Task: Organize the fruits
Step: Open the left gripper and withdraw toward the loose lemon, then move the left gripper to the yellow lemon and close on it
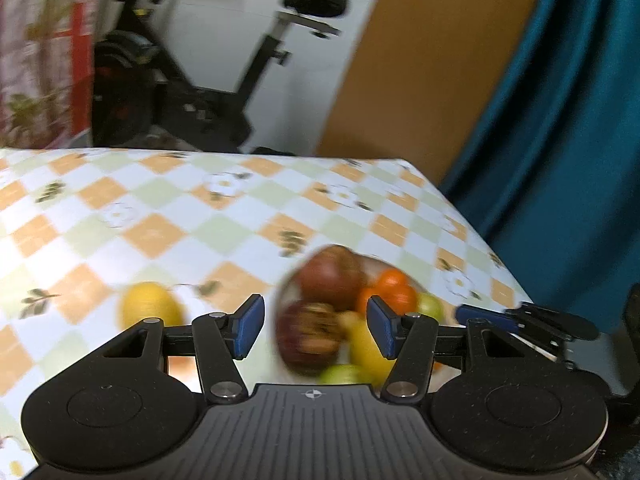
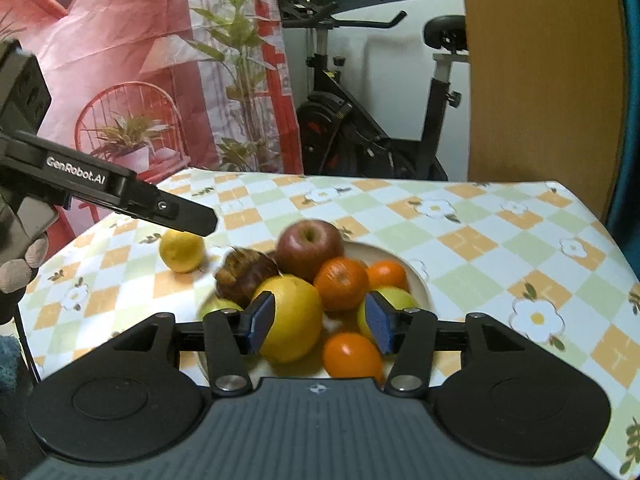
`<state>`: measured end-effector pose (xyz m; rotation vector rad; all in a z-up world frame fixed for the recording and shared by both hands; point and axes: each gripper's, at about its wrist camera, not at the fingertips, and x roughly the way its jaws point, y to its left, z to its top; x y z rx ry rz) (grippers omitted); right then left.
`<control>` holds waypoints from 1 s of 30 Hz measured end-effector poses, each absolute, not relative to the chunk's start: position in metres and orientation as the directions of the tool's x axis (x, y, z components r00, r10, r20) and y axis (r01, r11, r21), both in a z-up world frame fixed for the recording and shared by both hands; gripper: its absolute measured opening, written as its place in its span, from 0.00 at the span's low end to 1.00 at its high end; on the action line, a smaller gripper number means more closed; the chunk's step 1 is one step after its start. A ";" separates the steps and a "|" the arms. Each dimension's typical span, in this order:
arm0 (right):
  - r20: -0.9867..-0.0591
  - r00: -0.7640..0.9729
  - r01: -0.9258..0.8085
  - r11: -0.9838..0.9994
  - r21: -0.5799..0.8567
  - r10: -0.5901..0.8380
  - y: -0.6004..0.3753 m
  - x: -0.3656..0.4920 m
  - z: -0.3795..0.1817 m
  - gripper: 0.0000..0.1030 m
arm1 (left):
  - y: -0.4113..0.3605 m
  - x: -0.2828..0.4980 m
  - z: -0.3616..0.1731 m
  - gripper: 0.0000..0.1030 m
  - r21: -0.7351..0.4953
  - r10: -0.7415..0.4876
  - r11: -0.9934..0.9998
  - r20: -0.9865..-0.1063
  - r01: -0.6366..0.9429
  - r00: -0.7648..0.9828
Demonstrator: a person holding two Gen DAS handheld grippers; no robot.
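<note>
The shallow white round plate (image 2: 416, 276) sits on the bench (image 2: 500, 248), which is covered in a checked orange, green and white cloth with flowers, and the plate is heaped high. That heap is the main risk: the round fruits rest on one another, so a nudge from either tool could send one rolling over the low rim and across the cloth toward the bench edge. The brown scaly fruit (image 2: 244, 276) looks the least settled; it lies at the left rim and is blurred in both views.

The right tongs (image 2: 320, 322) hang over the near side of the plate with the blue pads apart and nothing pressed between them. The left tongs (image 1: 316, 326) are likewise released and empty above the pile, and the left view is smeared, so a careless descent there could knock the red apple (image 2: 310, 246) at the top.

Counted on the plate in the right view:
- one red apple
- one large yellow round fruit (image 2: 298, 320)
- three oranges (image 2: 342, 282)
- two green apples (image 2: 394, 300), partly hidden
- one brown scaly fruit

One small yellow lemon (image 2: 182, 250) lies alone on the cloth, left of the plate and apart from it, not yet gathered with the others.
</note>
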<state>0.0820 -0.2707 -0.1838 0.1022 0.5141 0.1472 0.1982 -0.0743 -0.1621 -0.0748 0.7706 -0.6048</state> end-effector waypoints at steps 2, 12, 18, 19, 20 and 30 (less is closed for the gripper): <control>-0.477 0.861 -0.131 0.983 0.126 0.175 -0.263 0.087 -0.179 0.55 | -0.056 0.204 -0.162 0.63 -0.286 -0.521 0.845 -0.627 0.452 0.579; -0.491 0.836 -0.224 0.969 0.104 0.246 -0.213 0.133 -0.170 0.56 | 0.010 0.229 -0.167 0.64 -0.288 -0.422 0.907 -0.608 0.308 0.673; -0.513 0.810 -0.293 0.954 0.067 0.285 -0.173 0.161 -0.173 0.56 | 0.025 0.242 -0.178 0.64 -0.294 -0.411 0.912 -0.616 0.288 0.673; -0.519 0.805 -0.301 0.952 0.064 0.289 -0.167 0.167 -0.175 0.57 | 0.027 0.244 -0.180 0.64 -0.309 -0.419 0.908 -0.615 0.285 0.668; -0.525 0.799 -0.307 0.950 0.062 0.293 -0.162 0.172 -0.177 0.60 | 0.029 0.247 -0.182 0.64 -0.322 -0.427 0.903 -0.615 0.283 0.663; -0.605 0.748 -0.341 0.940 0.003 0.273 -0.115 0.220 -0.196 0.67 | 0.028 0.258 -0.196 0.67 -0.342 -0.447 0.894 -0.630 0.290 0.635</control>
